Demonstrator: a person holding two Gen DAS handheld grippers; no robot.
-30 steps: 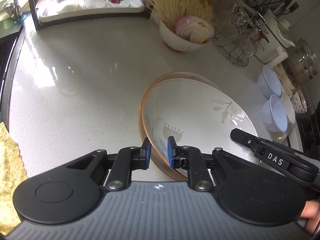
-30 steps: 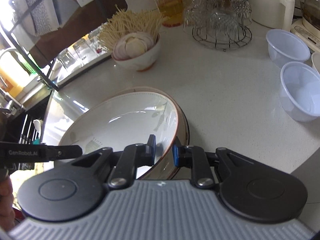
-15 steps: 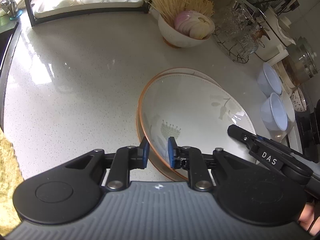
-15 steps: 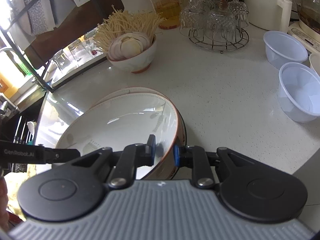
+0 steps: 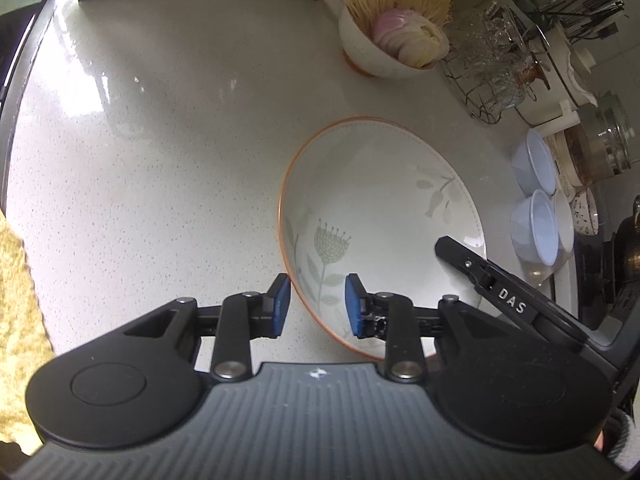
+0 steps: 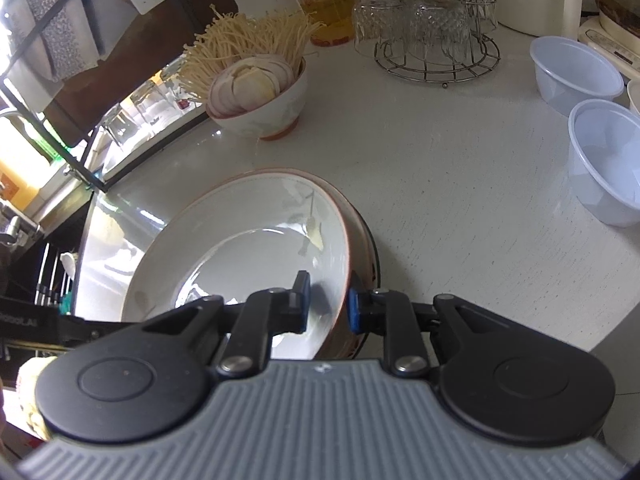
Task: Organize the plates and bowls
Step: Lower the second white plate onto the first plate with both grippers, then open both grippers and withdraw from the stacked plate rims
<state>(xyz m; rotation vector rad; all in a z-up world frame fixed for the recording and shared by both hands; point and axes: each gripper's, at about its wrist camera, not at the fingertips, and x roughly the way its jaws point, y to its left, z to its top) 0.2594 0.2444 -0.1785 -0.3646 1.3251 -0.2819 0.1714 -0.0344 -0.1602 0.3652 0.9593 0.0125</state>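
A large white floral plate with an orange rim [image 5: 380, 216] lies on the counter, stacked on another like it, whose edge shows in the right wrist view [image 6: 362, 236]. My left gripper [image 5: 316, 304] is open, its blue pads straddling the plate's near rim without touching. My right gripper [image 6: 328, 306] is shut on the top plate's [image 6: 248, 252] opposite rim. The right gripper's black finger also shows in the left wrist view [image 5: 492, 284].
A bowl of noodles and sliced onion [image 5: 394, 46] [image 6: 260, 96] stands behind the plates. A wire rack of glasses [image 6: 432, 36] and two pale blue plastic bowls [image 6: 600, 160] [image 5: 536, 224] stand to the right. A yellow cloth [image 5: 20, 320] lies at the left.
My left gripper has opened and let go of the plate's rim. The top plate has settled down onto the one beneath. The right gripper still holds its rim.
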